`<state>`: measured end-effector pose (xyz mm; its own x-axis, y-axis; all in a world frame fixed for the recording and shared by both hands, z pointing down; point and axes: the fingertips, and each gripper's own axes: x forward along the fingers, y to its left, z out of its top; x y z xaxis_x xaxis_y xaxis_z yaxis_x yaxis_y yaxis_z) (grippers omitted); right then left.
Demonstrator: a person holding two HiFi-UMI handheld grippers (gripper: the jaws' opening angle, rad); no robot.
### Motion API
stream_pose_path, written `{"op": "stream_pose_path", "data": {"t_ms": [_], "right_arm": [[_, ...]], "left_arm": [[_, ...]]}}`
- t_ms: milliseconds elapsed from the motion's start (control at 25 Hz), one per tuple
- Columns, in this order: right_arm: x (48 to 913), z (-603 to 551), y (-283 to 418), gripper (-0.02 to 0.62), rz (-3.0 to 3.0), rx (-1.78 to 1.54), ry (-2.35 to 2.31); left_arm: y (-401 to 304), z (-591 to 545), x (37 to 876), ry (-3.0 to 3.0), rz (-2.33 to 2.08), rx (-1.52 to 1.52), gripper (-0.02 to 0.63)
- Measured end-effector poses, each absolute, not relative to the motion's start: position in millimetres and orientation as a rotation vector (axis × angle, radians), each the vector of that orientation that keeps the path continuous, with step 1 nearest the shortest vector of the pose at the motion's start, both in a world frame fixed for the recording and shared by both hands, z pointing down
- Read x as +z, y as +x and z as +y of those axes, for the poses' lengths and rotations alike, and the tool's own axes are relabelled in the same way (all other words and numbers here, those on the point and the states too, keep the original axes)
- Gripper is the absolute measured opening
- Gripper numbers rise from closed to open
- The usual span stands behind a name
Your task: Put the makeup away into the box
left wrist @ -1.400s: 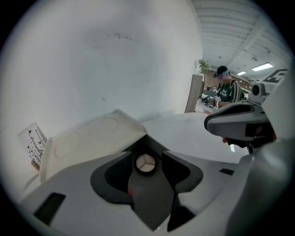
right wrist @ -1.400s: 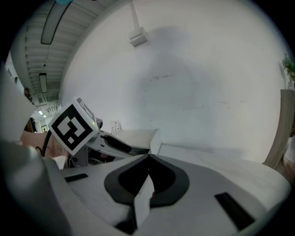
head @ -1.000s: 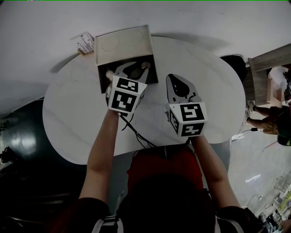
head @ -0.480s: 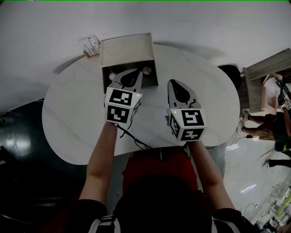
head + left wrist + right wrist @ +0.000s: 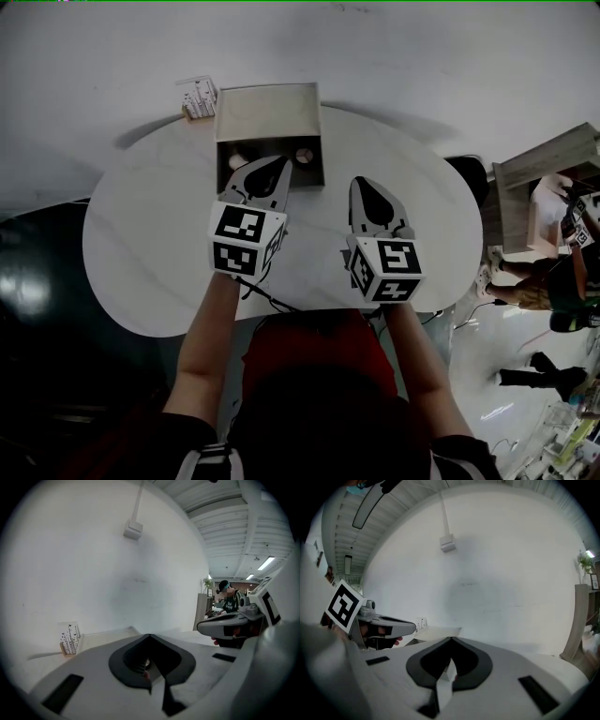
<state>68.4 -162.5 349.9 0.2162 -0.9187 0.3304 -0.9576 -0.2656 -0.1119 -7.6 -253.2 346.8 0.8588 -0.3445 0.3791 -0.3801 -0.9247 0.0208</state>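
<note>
- Furniture first: you stand at a white oval table (image 5: 141, 234), pushed up against a plain white wall.
- At its far edge sits the beige cardboard box (image 5: 267, 111), open, with its lid standing up against the wall.
- Two small round makeup pieces (image 5: 304, 155) lie inside the box, one at each end of its dark inside.
- Just left of the box, a small printed card in a wooden stand (image 5: 198, 97) is upright by the wall; it also shows in your left gripper view (image 5: 69, 638).
- A black cable (image 5: 272, 295) trails across the table below your left gripper.
- A wooden cabinet (image 5: 539, 187) stands off to your right, well clear of the table.
- Your left gripper (image 5: 281, 167) is clamped with nothing in it: its jaws meet at the tips (image 5: 149, 635). In the head view those tips overlap the front edge of the box and hide part of its inside. Whether they touch it cannot be told.
- Your right gripper (image 5: 362, 183) is also clamped and empty (image 5: 451, 639). It hovers over bare table just right of the box, apart from it.
</note>
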Motion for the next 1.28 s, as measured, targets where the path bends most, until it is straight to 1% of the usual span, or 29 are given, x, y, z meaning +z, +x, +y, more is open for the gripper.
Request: {"op": "stream_pose_path", "data": {"t_ms": [400, 1280], "right_arm": [[332, -150, 69, 0.014, -1.939, 0.462, 2.352], [312, -119, 53, 0.014, -2.116, 0.367, 2.251]], "left_arm": [[-33, -233, 331, 2.906, -0.781, 0.427, 0.021], [-59, -192, 318, 2.858, -0.943, 0.375, 0.021]]}}
